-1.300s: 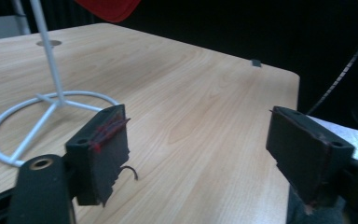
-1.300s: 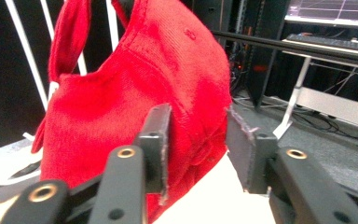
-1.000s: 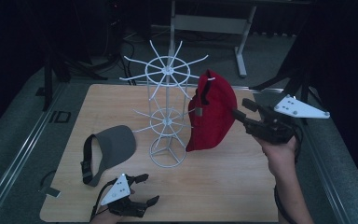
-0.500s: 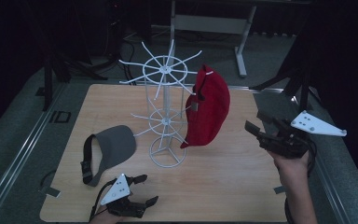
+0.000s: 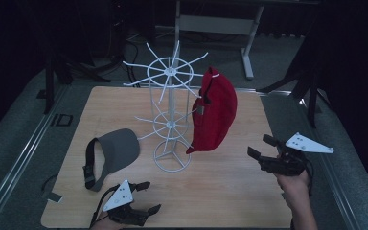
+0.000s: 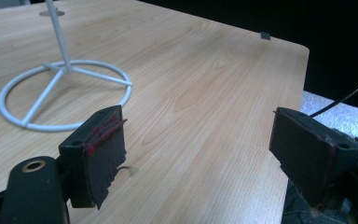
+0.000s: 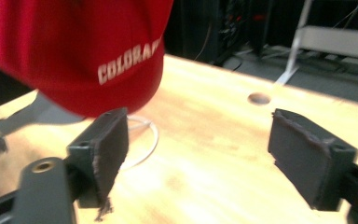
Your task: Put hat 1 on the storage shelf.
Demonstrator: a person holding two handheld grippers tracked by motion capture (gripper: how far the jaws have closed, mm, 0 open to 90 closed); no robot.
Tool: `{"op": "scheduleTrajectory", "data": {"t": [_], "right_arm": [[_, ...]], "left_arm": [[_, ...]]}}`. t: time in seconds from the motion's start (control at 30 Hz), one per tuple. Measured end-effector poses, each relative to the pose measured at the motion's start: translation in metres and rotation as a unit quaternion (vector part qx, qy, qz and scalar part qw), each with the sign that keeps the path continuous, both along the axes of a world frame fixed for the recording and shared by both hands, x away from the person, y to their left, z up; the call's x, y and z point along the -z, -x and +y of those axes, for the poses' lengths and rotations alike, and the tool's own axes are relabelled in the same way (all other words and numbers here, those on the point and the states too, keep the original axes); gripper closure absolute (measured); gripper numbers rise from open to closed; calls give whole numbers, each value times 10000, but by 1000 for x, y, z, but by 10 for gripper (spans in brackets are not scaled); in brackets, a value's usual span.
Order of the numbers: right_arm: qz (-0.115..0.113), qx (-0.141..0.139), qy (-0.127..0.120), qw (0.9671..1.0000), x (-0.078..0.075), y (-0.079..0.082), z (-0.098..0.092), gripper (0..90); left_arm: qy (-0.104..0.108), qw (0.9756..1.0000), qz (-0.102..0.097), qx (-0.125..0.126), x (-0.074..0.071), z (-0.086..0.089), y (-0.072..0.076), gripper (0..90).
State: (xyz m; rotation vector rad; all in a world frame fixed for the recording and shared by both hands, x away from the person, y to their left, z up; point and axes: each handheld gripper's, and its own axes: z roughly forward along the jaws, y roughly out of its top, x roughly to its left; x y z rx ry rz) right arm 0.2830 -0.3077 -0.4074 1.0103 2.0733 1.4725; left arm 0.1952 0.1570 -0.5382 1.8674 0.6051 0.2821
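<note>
A red cap [image 5: 215, 115] hangs upright from an arm of the white wire rack [image 5: 170, 120] at the middle of the wooden table [image 5: 235, 191]. My right gripper [image 5: 260, 145] is held low to the cap's right, apart from it. Its jaws have just been opening and stand open with nothing between them. In the right gripper view the cap [image 7: 74, 46] with white lettering hangs ahead of my right gripper [image 7: 198, 154]. A grey visor [image 5: 112, 153] lies left of the rack. My left gripper [image 5: 149, 196] rests open and empty at the front edge, seen again [image 6: 198, 149] near the rack's base ring [image 6: 65, 93].
The table sits on grey carpeted flooring with metal rails [image 5: 24, 158] at either side. A grey metal frame [image 5: 220, 24] stands behind it. A small round hole [image 7: 259, 98] marks the tabletop. Bare wood lies between the rack base and the front edge.
My right gripper has let go of the red cap and drawn back to the right and downward. The cap now hangs on the rack by itself. The left gripper has stayed put.
</note>
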Motion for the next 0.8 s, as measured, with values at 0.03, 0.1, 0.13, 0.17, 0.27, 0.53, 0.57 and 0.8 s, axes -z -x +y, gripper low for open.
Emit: {"op": "scheduleTrajectory", "data": {"t": [0.03, 0.1, 0.13, 0.17, 0.27, 0.53, 0.57, 0.8], "right_arm": [[-6, 20, 71, 10000, 4, 0, 0, 167], [29, 78, 75, 9999, 14, 1, -1, 164], [38, 73, 62, 9999, 19, 1, -2, 164], [15, 142, 127, 9998, 24, 2, -3, 166], [57, 311, 267, 9991, 38, 2, -7, 175], [269, 514, 324, 9978, 82, 0, -23, 179], [276, 569, 360, 9973, 86, -1, -24, 179], [457, 946, 389, 9937, 112, -1, -38, 181]], "left_arm": [[6, 10000, 12, -13, 0, 1, 0, 190], [32, 10000, 22, -33, 0, 2, 0, 190], [45, 10000, 5, -37, 0, 2, 0, 190], [34, 10000, -3, -59, 0, 2, 0, 190], [31, 10000, 4, -62, 0, 3, 0, 190], [48, 10000, 22, -84, 2, 6, -2, 190], [24, 9999, 32, -109, 2, 6, -2, 191], [-2, 9999, 47, -105, 4, 9, -2, 190]]}}
